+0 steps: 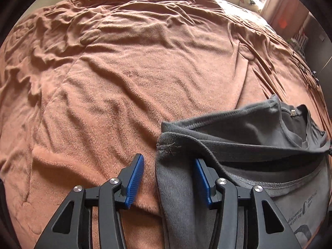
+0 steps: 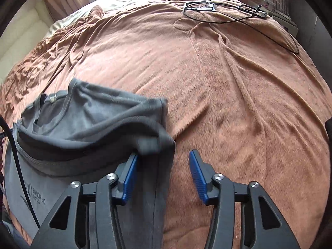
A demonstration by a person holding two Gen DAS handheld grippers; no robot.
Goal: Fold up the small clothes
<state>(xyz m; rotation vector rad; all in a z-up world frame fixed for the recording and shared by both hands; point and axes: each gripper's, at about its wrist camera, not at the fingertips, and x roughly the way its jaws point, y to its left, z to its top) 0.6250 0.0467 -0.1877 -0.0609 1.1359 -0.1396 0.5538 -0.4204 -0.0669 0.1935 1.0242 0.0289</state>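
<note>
one grey shirt (image 1: 249,128) on one brown blanket (image 1: 124,83), its edge between two grippers' half-open jaws

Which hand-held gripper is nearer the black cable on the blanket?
Right. The black cable lies far ahead of the right hand-held gripper; from the left hand-held gripper it lies farther, at the bed's right edge.

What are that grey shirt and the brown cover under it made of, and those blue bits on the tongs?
Shirt: looks like soft matte knit, likely cotton jersey; it drapes limply and shows stitched hems.
Cover: fuzzy fleece or terry-like cloth, with visible nap and soft wrinkles.
Blue pads: ribbed rubber or plastic, matte; which one I can't tell.
</note>
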